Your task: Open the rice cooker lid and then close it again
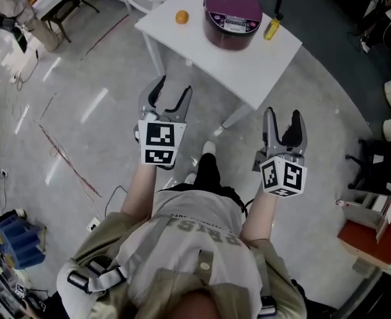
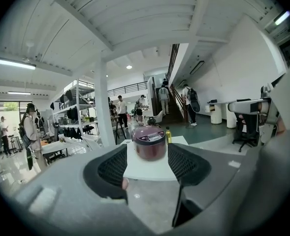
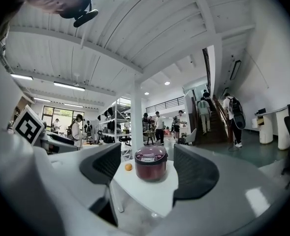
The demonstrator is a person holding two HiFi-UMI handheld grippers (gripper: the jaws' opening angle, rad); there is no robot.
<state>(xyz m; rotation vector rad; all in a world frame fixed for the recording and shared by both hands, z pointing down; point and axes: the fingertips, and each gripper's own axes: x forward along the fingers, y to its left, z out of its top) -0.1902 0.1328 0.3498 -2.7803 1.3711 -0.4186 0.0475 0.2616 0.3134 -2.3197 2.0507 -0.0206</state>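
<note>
The rice cooker (image 1: 232, 15) is standing on the far part of the white table (image 1: 268, 65), and its purple lid is sitting shut. An orange (image 1: 182, 17) is resting on the table to its left, and a yellow bottle (image 1: 272, 29) is standing just beside it on the right. The person is standing on the grey floor, well apart from the table, holding both grippers out in front of the body. The left gripper (image 1: 170, 93) is holding its jaws apart with nothing between them. The right gripper (image 1: 283, 119) is likewise spread and empty.

In my judgement the step in hand is the approach, and the opening is not yet begun. To do it well, the person should be coming close enough to see the front of the lid, where a release catch is probably sitting. One gripper should be working that catch while the other is steadying the body, so that the cooker is not sliding toward the bottle.
</note>
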